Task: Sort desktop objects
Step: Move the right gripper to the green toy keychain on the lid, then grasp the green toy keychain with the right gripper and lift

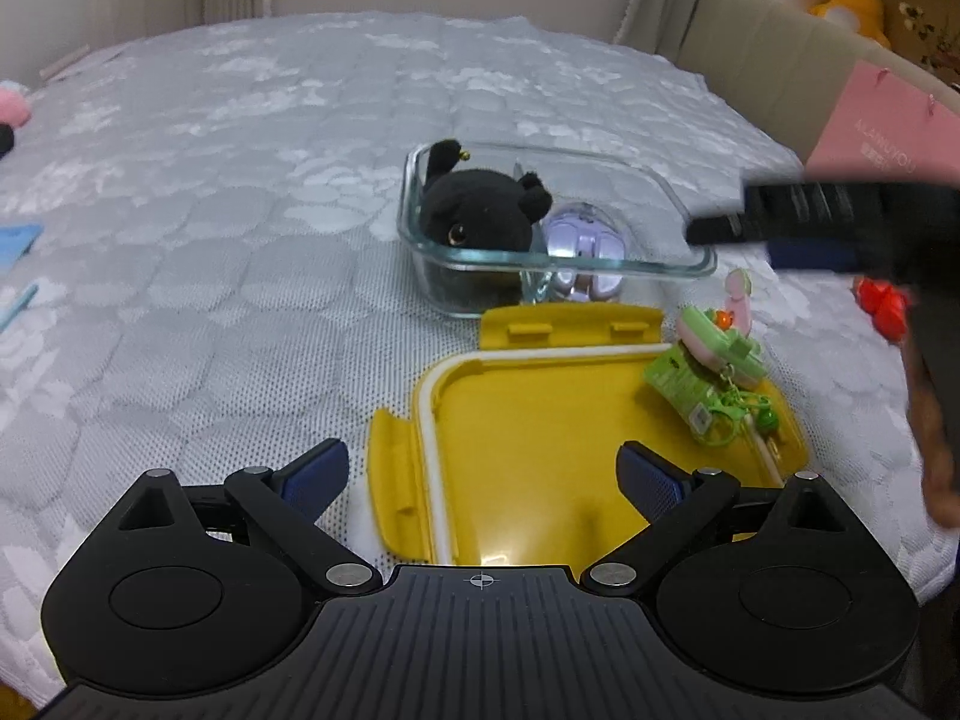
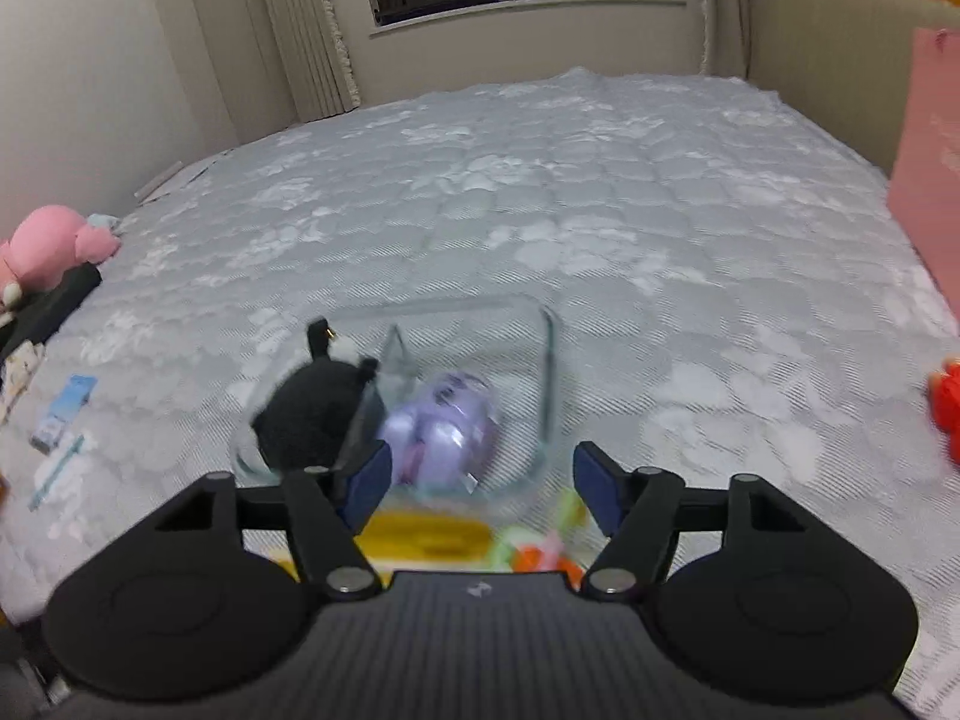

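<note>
The glass box [image 1: 654,267] lies on the bed [image 1: 240,180] with its long axis running away to the right, already holding a black plush [image 1: 474,210] and a purple mouse [image 1: 585,234], likely sorted in. Its yellow lid [image 1: 540,420] lies upturned just before it, a green keychain toy [image 1: 714,360] on its far right corner. The left gripper [image 1: 483,480] hangs wide open and empty above the lid, while the right gripper [image 2: 480,483], jaws well apart and holding nothing, hovers by the box's near rim

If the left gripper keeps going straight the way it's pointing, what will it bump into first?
Probably the yellow lid. It lies flat on the bed right between and ahead of the left gripper, whose open fingers hold nothing. The glass container sits further on. Depth is hard to judge.
</note>
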